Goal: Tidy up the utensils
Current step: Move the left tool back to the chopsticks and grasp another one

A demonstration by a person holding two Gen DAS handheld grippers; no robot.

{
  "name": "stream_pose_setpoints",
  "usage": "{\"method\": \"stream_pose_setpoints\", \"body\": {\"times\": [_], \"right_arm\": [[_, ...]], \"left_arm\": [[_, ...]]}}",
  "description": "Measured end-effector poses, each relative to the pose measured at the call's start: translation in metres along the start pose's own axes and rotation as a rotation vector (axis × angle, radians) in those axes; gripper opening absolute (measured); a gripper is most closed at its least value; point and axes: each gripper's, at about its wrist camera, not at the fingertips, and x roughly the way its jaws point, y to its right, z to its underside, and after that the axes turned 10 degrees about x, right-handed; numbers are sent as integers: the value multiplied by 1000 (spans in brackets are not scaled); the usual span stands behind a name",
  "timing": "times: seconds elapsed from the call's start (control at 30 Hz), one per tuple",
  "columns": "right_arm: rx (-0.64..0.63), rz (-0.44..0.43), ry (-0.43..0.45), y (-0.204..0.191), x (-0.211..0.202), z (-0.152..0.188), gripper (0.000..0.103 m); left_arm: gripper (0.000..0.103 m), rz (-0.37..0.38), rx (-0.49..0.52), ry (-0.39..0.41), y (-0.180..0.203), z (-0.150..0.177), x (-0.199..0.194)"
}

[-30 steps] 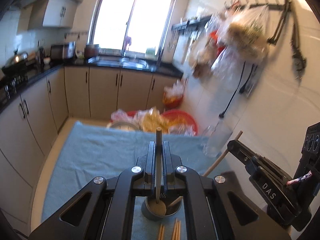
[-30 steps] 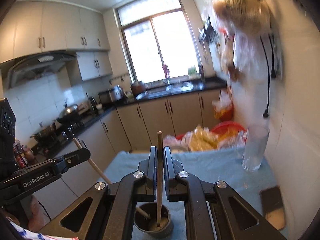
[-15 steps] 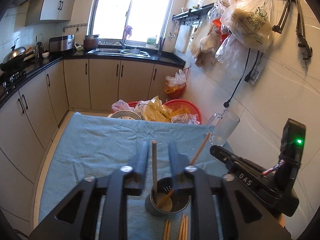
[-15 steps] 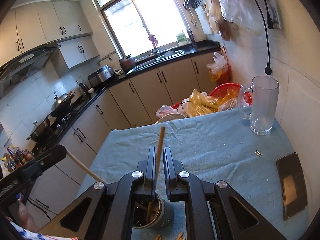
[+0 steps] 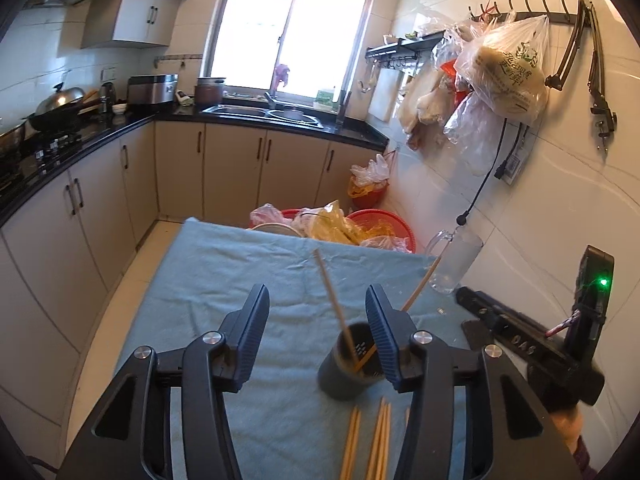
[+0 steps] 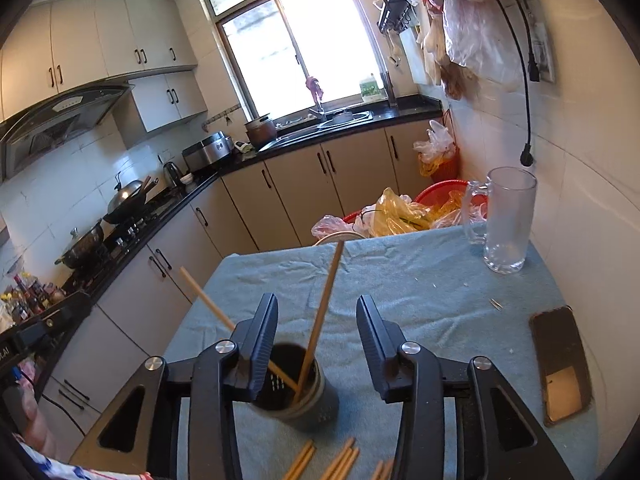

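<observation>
A dark grey utensil holder [image 5: 344, 372] stands on the blue cloth; it also shows in the right wrist view [image 6: 304, 396]. Two wooden chopsticks lean in it: one [image 5: 334, 300] tilts left, the other [image 5: 420, 284] tilts right. In the right wrist view they are one chopstick [image 6: 324, 312] and another chopstick [image 6: 208, 304]. Several loose chopsticks [image 5: 372, 440] lie on the cloth in front of the holder, also in the right wrist view [image 6: 340, 460]. My left gripper [image 5: 316, 336] is open and empty above the holder. My right gripper [image 6: 316, 344] is open and empty too.
A glass mug [image 6: 506, 220] stands at the far right of the table near the wall. A dark phone [image 6: 560, 364] lies at the right edge. Red basins with plastic bags [image 5: 340, 228] sit beyond the far edge. The right gripper's body [image 5: 528, 352] shows at right.
Both grippers have opened and let go of their chopsticks, which now lean in the holder. Both grippers have drawn back and tilted down.
</observation>
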Motion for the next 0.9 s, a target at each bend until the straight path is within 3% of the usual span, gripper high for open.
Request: {"method": "stream_pose_setpoints", "body": {"times": [0.27, 0.43, 0.6, 0.7, 0.77, 0.9], "right_arm": [[29, 49, -80, 35, -27, 56, 50], [66, 99, -175, 72, -31, 106, 50], [71, 123, -249, 97, -33, 144, 50], [53, 118, -274, 99, -33, 160, 50], [41, 111, -290, 98, -31, 169, 50], [33, 108, -305, 97, -28, 177, 50]], "left_arm": [[54, -18, 22, -79, -3, 62, -16], [54, 31, 9, -208, 8, 110, 10], [54, 68, 137, -322, 43, 148, 44], [42, 96, 213, -379, 62, 167, 65], [27, 114, 249, -426, 72, 179, 79], [15, 104, 290, -463, 77, 191, 95]]}}
